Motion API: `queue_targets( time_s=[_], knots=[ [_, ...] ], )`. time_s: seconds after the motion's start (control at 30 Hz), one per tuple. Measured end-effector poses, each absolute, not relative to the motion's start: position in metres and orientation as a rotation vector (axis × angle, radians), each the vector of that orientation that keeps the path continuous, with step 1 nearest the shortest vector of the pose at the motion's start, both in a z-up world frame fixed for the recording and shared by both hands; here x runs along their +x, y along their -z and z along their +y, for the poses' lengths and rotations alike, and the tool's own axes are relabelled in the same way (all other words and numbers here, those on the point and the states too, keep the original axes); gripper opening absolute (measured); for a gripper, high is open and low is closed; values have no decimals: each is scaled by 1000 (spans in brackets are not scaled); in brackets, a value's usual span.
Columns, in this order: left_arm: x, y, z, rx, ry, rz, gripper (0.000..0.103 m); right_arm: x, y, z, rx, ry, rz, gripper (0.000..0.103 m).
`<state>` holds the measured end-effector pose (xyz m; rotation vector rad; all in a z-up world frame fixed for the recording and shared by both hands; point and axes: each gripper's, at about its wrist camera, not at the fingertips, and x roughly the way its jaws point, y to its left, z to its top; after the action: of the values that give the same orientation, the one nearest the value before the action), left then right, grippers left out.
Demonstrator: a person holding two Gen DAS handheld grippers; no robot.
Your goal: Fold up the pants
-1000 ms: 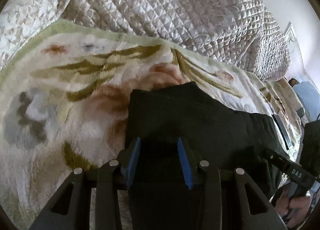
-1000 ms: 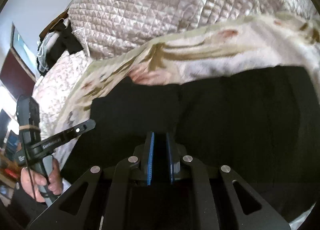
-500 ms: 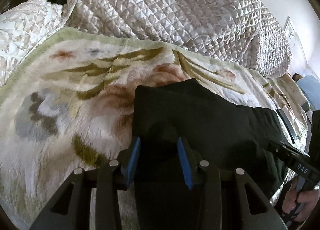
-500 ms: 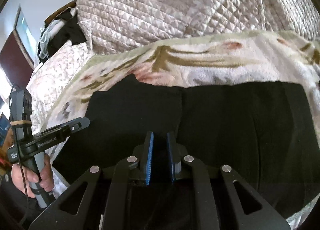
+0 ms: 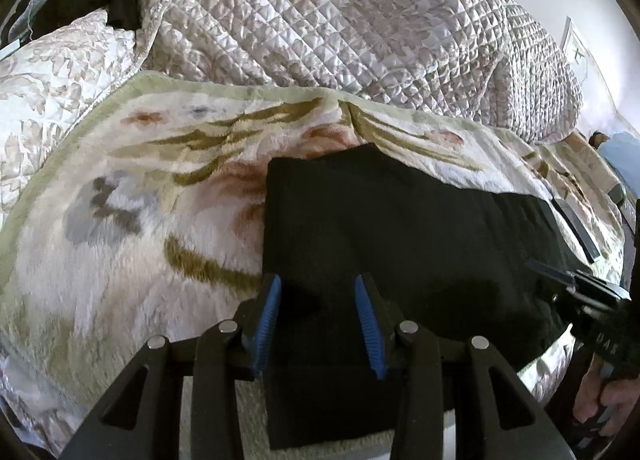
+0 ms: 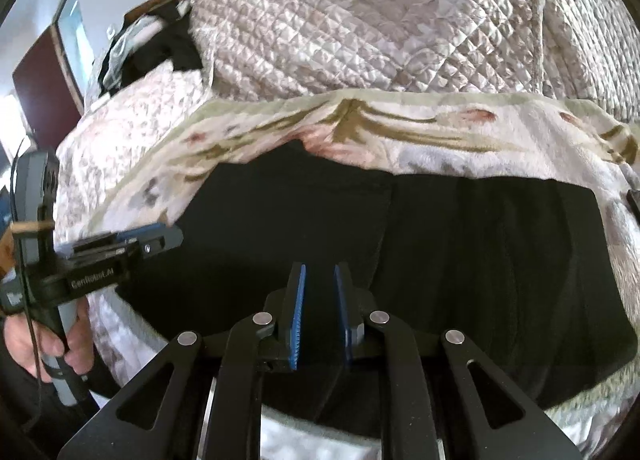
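While the black pants (image 5: 400, 244) lay folded on the floral blanket (image 5: 132, 196), both hand-held grippers were positioned over the near edge of the garment. The pants formed a dark, roughly rectangular panel spread flat across the blanket, with the long side running left to right in the right wrist view (image 6: 400, 236). A vertical crease or seam divided the panel near its middle in that view.

The left gripper (image 5: 318, 292) was released: its blue pads (image 5: 268, 312) stood well apart, with black fabric visible between and below them but not pinched. Its fingers sat above the left end of the pants, just beside the edge where cloth met blanket.

The right gripper (image 6: 320, 288) had its blue pads (image 6: 298, 312) close together with a narrow gap between them. Whether cloth was caught in that gap could not be determined, as the fabric behind was equally dark.

Each gripper appeared in the other's view: the left unit, held in the left hand (image 6: 44, 344), was seen at the left margin of the right wrist view, and the right unit, held in the right hand (image 5: 604, 396), at the right margin of the left wrist view.

A quilted bedspread (image 5: 340, 20) was heaped behind the blanket. A flat dark object (image 5: 576, 228) lay on the blanket just beyond the right end of the pants.
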<state>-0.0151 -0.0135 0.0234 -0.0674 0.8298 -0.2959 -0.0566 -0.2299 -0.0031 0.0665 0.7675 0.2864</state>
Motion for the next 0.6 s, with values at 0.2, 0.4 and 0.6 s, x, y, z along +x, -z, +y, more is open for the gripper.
queue_targets(
  time_s=[0.2,0.4,0.6],
  knots=[
    [-23,-16,-18,-29,285,811,41,-62,14,-220,-33,-267,782,25],
    [-24,-17,-18,-27,289,818,41,-67,15,-219,-63,-265,757,25],
    [0,-31,-8,-85,311,859,41,-49,0,-227,2,-268,782,25]
  ],
)
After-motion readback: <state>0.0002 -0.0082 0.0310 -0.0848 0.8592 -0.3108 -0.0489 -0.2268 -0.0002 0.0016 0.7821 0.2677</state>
